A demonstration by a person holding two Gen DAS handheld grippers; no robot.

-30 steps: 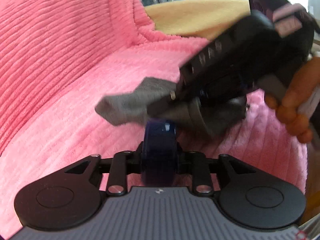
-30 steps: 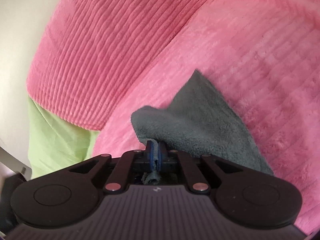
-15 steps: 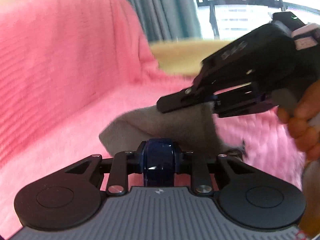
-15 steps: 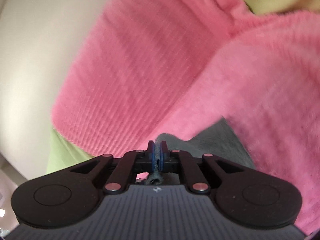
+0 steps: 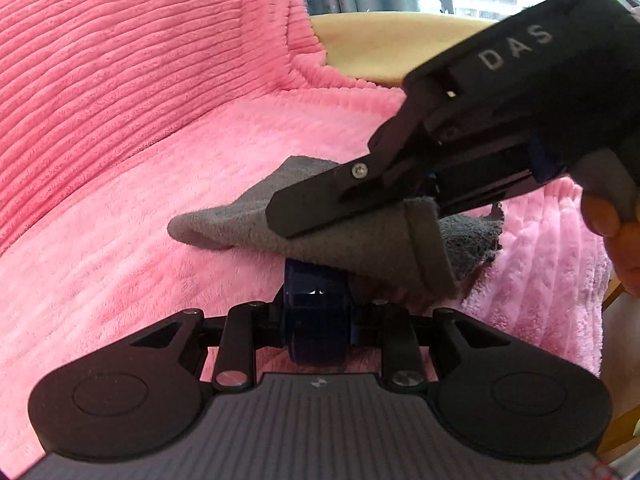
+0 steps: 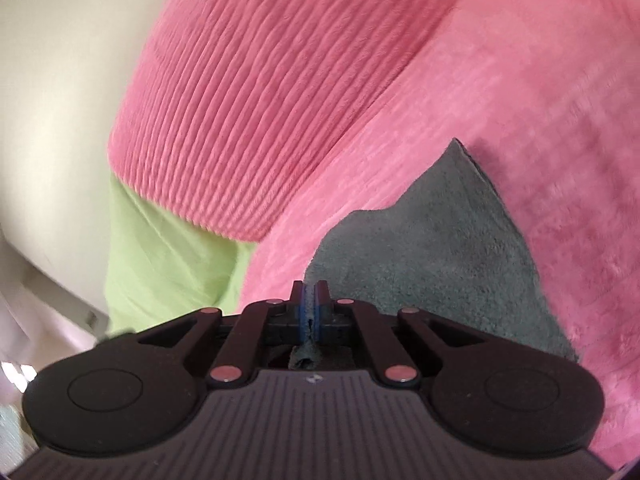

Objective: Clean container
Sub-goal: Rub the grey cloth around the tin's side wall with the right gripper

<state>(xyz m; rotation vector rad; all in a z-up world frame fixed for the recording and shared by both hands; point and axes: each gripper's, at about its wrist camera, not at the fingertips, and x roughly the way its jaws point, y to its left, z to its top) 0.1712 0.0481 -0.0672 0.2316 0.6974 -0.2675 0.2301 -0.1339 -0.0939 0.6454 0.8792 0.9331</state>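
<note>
A dark blue glossy container (image 5: 316, 332) sits edge-on between the fingers of my left gripper (image 5: 316, 300), which is shut on it. A grey fleece cloth (image 5: 360, 248) lies over the container's far end and hides it. In the left wrist view my right gripper (image 5: 304, 216) comes in from the right, just above the container, and presses into the cloth. The right wrist view shows that gripper (image 6: 309, 300) shut on a fold of the cloth (image 6: 432, 264), whose rest spreads forward to the right. The container is not seen there.
A pink ribbed plush blanket (image 5: 160, 200) covers the seat and backrest behind both grippers. A tan cushion (image 5: 380, 44) lies at the back, with curtains and a window beyond. A person's hand (image 5: 616, 240) grips the right tool. Green fabric (image 6: 160, 256) shows at lower left.
The right gripper with the cloth rose off the container half a second ago and has come back down onto it. The left gripper kept hold of the container throughout.
</note>
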